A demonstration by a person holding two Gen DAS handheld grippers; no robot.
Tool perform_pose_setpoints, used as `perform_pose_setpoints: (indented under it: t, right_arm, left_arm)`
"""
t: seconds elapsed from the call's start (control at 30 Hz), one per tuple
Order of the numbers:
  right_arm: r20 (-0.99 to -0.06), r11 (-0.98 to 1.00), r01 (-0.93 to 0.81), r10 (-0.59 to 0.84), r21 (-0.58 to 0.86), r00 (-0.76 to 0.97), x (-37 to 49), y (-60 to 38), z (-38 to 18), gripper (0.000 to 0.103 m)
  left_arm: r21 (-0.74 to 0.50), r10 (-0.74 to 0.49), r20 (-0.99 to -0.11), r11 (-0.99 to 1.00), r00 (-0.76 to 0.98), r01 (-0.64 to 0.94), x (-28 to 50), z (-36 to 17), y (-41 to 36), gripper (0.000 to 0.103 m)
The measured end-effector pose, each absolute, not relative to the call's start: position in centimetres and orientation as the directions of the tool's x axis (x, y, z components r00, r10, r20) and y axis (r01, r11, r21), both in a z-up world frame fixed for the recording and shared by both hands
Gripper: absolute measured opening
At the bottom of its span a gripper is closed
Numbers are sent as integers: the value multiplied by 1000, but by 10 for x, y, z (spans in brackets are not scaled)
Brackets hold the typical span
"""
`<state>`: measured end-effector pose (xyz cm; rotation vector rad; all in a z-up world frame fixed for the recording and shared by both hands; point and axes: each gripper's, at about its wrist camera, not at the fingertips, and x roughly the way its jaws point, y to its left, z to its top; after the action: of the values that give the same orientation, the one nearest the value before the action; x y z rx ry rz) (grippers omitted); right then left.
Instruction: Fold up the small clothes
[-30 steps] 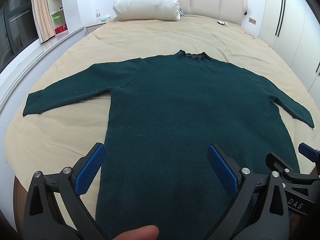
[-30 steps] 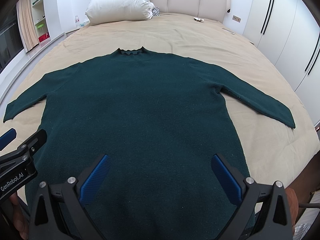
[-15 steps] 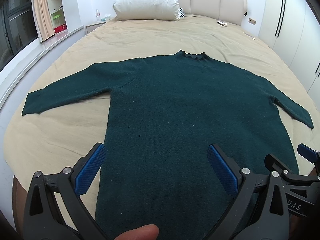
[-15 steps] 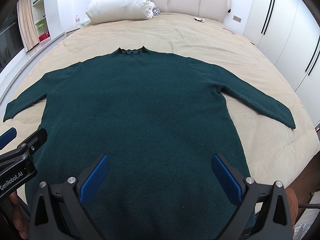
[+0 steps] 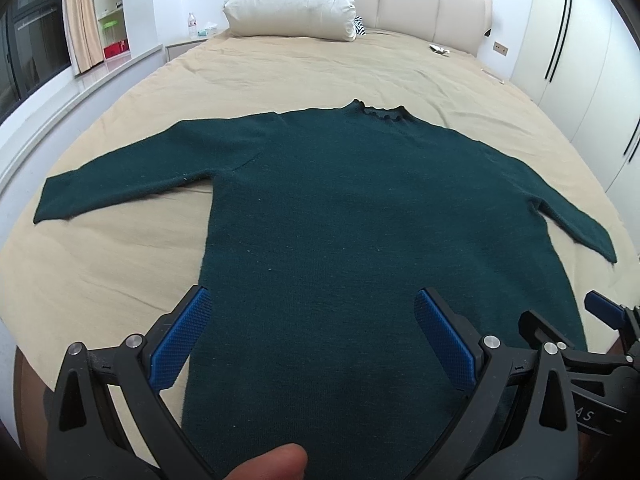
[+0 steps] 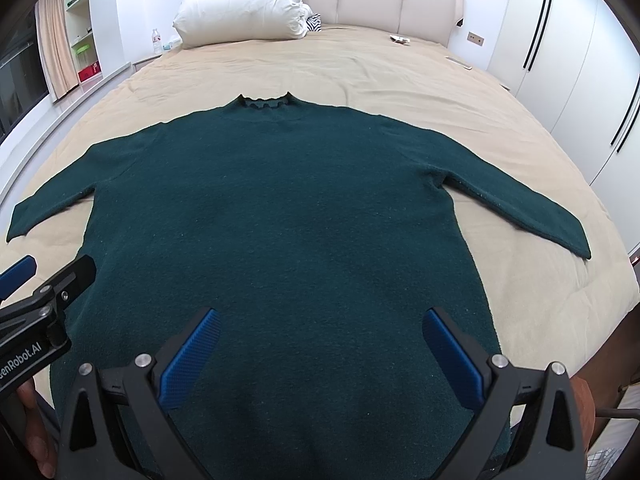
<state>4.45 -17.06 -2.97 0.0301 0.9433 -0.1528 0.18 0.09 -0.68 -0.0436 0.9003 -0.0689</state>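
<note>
A dark green long-sleeved sweater (image 5: pixel 360 208) lies flat on the beige bed, collar toward the headboard, both sleeves spread out to the sides; it also shows in the right wrist view (image 6: pixel 280 220). My left gripper (image 5: pixel 314 320) is open and empty above the sweater's lower left part, near the hem. My right gripper (image 6: pixel 320 338) is open and empty above the lower right part. Each gripper shows at the edge of the other's view: the right gripper (image 5: pixel 600 344) and the left gripper (image 6: pixel 36 300). The hem is hidden under the grippers.
The beige bed sheet (image 5: pixel 312 72) extends beyond the sweater. A white pillow (image 5: pixel 292 0) lies by the padded headboard (image 5: pixel 432 12). A nightstand with a bottle (image 5: pixel 193 26) and a window ledge are on the left, white wardrobe doors (image 5: pixel 580 40) on the right.
</note>
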Motion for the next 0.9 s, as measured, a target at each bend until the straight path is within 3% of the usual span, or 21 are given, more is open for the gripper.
perform_pose_setpoints:
  t: [0.27, 0.47, 0.6, 0.67, 0.83, 0.9]
  right_arm:
    - [-808, 989, 140, -117, -44, 578, 46, -169, -29, 103]
    - [-807, 991, 128, -111, -44, 581, 51, -165, -28, 103]
    - [-801, 993, 113, -99, -39, 590, 56, -160, -26, 103]
    - [-796, 994, 103, -94, -40, 597, 59, -157, -23, 103]
    - [-784, 995, 83, -93, -53, 614, 68, -148, -15, 103]
    - [-781, 995, 80, -94, -56, 617, 71, -146, -14, 103]
  left_arm:
    - [-129, -121, -773, 991, 623, 32, 3, -7, 16, 103]
    - [-259, -193, -768, 966, 611, -20, 19, -9, 60, 103]
    - [-476, -358, -676, 879, 645, -11, 26, -2, 103, 103]
    - [-509, -347, -617, 861, 706, -21, 25, 6, 123, 103]
    - [-569, -391, -634, 820, 667, -60, 40, 5, 168, 103]
    - [-633, -361, -590, 762, 722, -136, 40, 3, 208, 103]
